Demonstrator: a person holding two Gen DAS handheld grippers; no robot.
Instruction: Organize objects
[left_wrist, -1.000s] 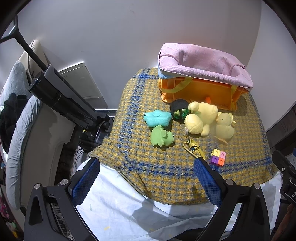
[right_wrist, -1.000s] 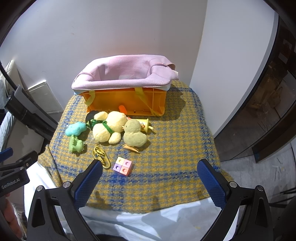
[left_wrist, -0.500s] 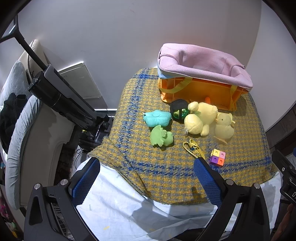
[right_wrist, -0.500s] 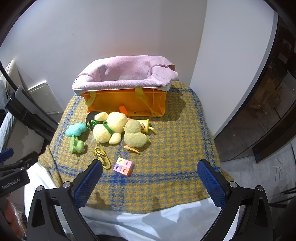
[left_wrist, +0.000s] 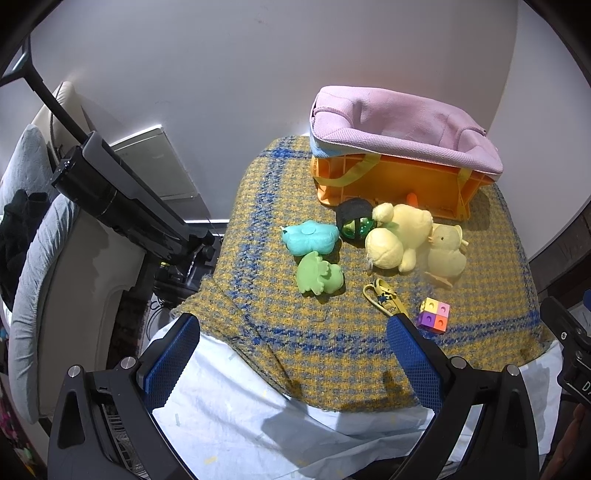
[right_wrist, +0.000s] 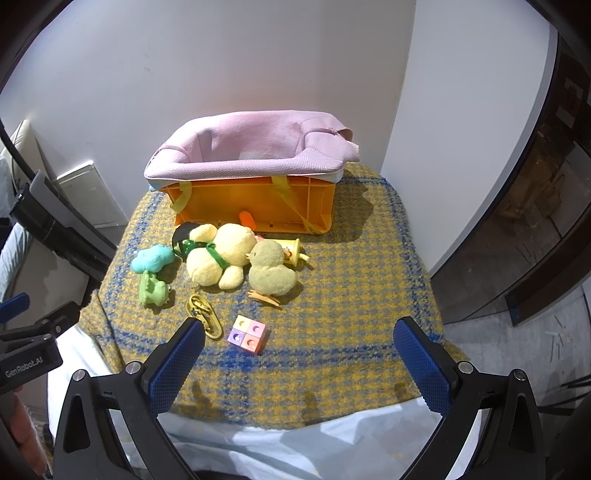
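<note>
Ahead of both tongs, toys lie scattered on a yellow-and-blue checked blanket (right_wrist: 369, 295), with an orange crate (right_wrist: 255, 206) lined in pink fabric (right_wrist: 255, 147) at the far side. The left tongs (left_wrist: 293, 350) are spread wide and hold nothing, hovering over the near blanket edge and a white sheet (left_wrist: 240, 417). From left to right beyond them lie a teal cloud-shaped toy (left_wrist: 309, 238), a green frog toy (left_wrist: 319, 274), a black and green ball (left_wrist: 354, 221), a large yellow plush duck (left_wrist: 399, 238), a yellow keychain (left_wrist: 382, 299) just past the right fingertip, a small plush chick (left_wrist: 445, 253) and a pastel block cube (left_wrist: 433, 315). The right tongs (right_wrist: 299, 358) are also spread wide and empty; the keychain (right_wrist: 205, 317) touches the left fingertip in this view and the cube (right_wrist: 246, 334) sits just beyond, between the fingers. Only the right view shows a small yellow cup toy (right_wrist: 291, 251) behind the chick (right_wrist: 271, 273), and the crate's inner lining. Only the left view shows grey cushions (left_wrist: 33, 236) and a black stand (left_wrist: 118, 199) off to the left.
</note>
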